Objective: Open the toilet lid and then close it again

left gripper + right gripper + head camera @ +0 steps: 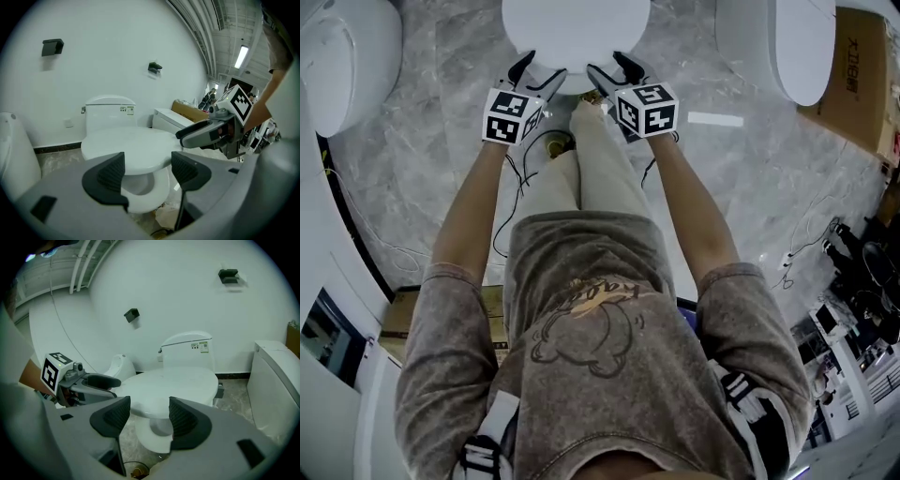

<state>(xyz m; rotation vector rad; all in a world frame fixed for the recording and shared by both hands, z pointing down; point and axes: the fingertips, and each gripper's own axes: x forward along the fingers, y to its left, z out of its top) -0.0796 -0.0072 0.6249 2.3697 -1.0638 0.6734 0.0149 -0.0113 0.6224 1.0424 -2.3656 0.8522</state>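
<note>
The white toilet lid (577,33) lies low and nearly flat at the top centre of the head view. In the left gripper view its front edge (126,150) hangs a little above the seat and bowl (147,197). My left gripper (530,80) is open at the lid's front left edge, with nothing between its jaws (147,171). My right gripper (614,75) is open at the front right edge, its jaws (146,416) also empty. In the right gripper view, lid (173,385) fills the middle, with the left gripper (93,383) beside it. Each gripper is just short of the rim.
The cistern (110,112) stands against the white wall behind the lid. Another toilet (347,56) stands at the left and one (806,42) at the right. A cardboard box (862,75) sits far right. Cables (520,178) trail on the marble floor by the person's legs.
</note>
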